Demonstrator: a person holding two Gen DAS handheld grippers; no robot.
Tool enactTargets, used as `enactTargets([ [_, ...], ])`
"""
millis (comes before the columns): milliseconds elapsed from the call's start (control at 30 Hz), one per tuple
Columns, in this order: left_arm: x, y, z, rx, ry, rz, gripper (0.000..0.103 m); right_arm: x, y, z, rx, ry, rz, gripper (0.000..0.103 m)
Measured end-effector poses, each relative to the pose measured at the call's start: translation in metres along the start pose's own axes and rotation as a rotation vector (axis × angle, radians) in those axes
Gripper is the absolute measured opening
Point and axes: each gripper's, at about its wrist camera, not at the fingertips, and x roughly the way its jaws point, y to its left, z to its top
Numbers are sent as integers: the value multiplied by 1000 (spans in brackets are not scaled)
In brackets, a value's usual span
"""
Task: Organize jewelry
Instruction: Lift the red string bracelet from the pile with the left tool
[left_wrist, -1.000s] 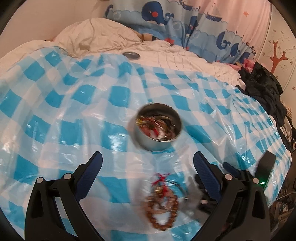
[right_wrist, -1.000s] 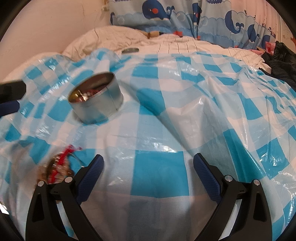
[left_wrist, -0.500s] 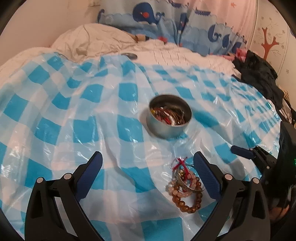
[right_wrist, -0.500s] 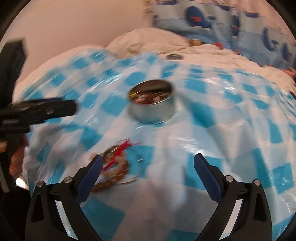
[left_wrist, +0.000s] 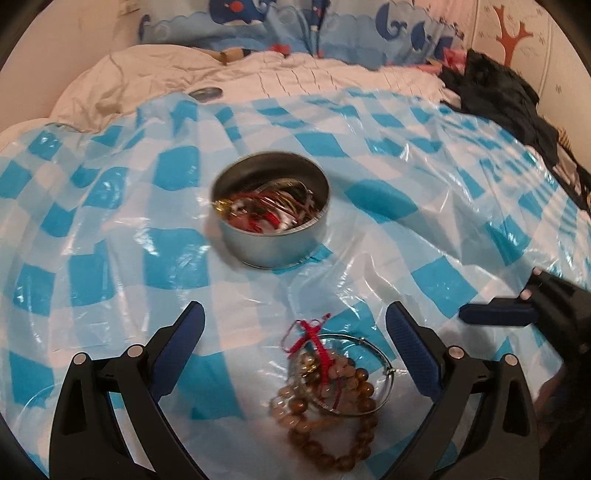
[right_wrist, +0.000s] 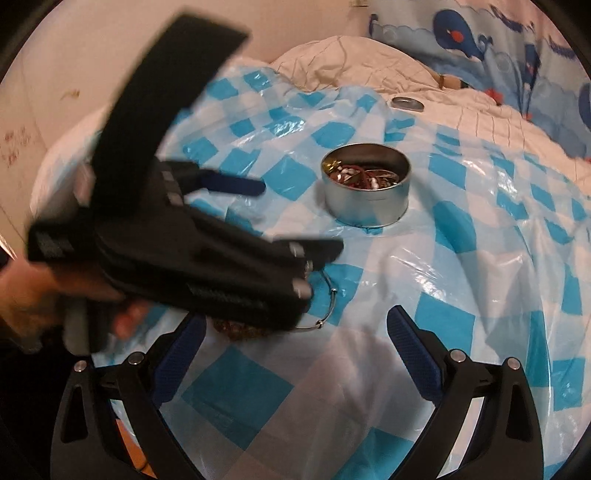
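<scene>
Both tongs stand spread with nothing between their blue-padded fingers. Seen from the left wrist, the left gripper (left_wrist: 293, 343) hangs over a heap of jewelry: a brown wooden bead bracelet (left_wrist: 334, 417), a thin silver wire bangle (left_wrist: 373, 354) and a knotted red cord (left_wrist: 308, 334), lying tangled together on the blue-and-white checked plastic sheet (left_wrist: 424, 206). Beyond the heap, apart from it, sits a round silver metal tin (left_wrist: 271, 210) holding more mixed pieces, red and gold among them. One blue finger (left_wrist: 496, 314) of the other tool reaches in from the right edge.

From the right wrist, the right gripper (right_wrist: 295, 347) points across the same sheet (right_wrist: 480, 258). The left tool's black body (right_wrist: 177, 236), blurred, crosses the left half and hides most of the heap; only a stretch of bangle (right_wrist: 330, 295) and some brown beads (right_wrist: 236, 330) show. The tin (right_wrist: 365, 194) stands farther off, and a small round metal lid (right_wrist: 408, 103) lies on the white quilt (right_wrist: 369, 66) behind.
</scene>
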Motion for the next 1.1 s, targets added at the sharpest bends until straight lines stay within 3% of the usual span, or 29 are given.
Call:
enactTargets([
  [100,9,-6,-1,20,28,-8,79,-6,-8,0,28,-10,-7,94],
  [233,25,1,-5,-21,127,-50,18,-5,-11,2,49,-5,-16,94],
  [300,24,5,-6,-33,125,-61,5,-6,-10,2,50,-8,-12,94],
  [533,0,31,-2,-162,53,-216,2,-3,-11,3,52,-5,-6,94],
  [700,-13,43,2,-222,3,-265,2,0,-11,2,62,-3,-8,94],
  [933,-37,52,13,-257,-91,-290,2,11,-1,1,56,-17,-1,94],
  [1100,-42,57,15,-273,-106,-286,2,20,7,3,67,-54,19,94],
])
